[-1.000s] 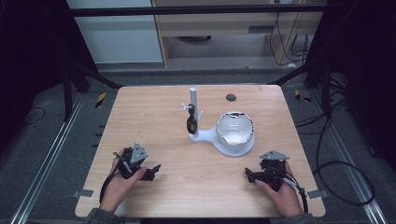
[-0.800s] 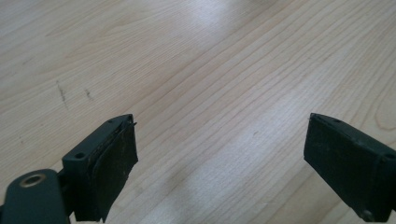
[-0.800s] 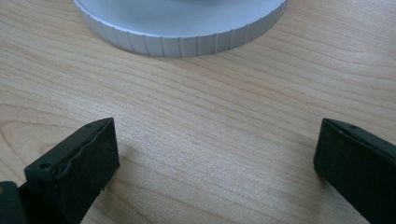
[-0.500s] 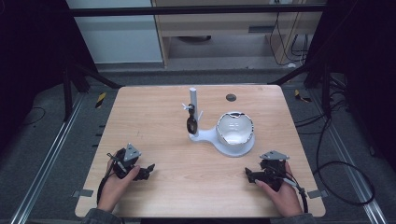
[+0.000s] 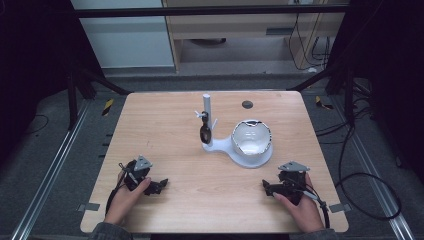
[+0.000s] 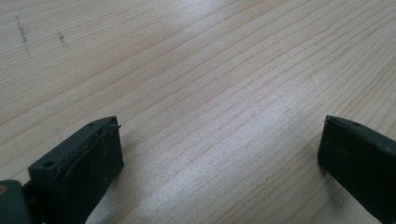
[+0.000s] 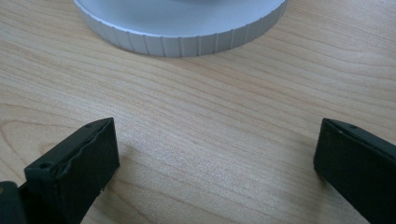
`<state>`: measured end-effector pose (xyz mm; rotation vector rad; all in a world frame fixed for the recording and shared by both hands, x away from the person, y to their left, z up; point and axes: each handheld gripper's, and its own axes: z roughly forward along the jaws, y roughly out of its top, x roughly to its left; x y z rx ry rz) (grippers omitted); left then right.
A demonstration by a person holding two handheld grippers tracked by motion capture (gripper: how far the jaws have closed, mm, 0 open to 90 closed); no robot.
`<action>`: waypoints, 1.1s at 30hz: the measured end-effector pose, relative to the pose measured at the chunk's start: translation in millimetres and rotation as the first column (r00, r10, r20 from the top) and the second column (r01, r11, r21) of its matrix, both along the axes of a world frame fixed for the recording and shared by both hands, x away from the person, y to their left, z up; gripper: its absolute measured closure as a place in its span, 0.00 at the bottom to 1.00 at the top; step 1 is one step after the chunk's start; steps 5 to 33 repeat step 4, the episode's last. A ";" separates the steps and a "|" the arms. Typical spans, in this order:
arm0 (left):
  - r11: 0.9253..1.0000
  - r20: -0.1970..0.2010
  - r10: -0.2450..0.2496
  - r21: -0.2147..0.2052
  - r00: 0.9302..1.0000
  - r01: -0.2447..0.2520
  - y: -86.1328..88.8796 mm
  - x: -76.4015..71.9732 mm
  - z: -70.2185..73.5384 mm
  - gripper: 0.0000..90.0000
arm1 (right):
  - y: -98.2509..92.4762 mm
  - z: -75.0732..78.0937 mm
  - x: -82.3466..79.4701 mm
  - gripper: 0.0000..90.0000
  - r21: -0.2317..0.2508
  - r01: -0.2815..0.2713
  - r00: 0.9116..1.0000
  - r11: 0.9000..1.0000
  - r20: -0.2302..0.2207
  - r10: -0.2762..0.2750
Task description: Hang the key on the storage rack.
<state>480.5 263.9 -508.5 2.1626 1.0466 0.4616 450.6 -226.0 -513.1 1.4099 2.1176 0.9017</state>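
two tools, both jaws wide, empty: left tool (image 5: 159,186), right tool (image 5: 266,188). one white stand (image 5: 235,148) mid-desk (image 5: 165,130), beyond both tools.

The tabletop (image 5: 165,135) was pale wood with fine darker grain lines. The stand (image 5: 216,146) near its middle was white, its round base's rim (image 7: 182,44) ridged with even vertical grooves, and the bowl (image 5: 251,137) on it shone white inside. A small black piece (image 5: 205,133) hung on the white post. Both the left tool (image 5: 159,185) and the right tool (image 5: 268,187) were black, each topped by a grey plate. A dark round spot (image 5: 247,104) marked the far edge.
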 end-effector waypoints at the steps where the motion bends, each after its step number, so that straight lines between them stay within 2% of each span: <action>1: 1.000 0.000 0.000 0.000 1.000 0.000 0.0 0.0 0.0 0.00 | 0.1 0.0 -0.1 0.00 0.000 0.001 1.000 1.000 0.000 -0.001; 33: 1.000 0.000 0.000 0.000 1.000 0.000 0.0 0.0 0.0 0.00 | 0.1 0.0 -0.2 0.00 0.001 0.000 1.000 1.000 0.000 0.000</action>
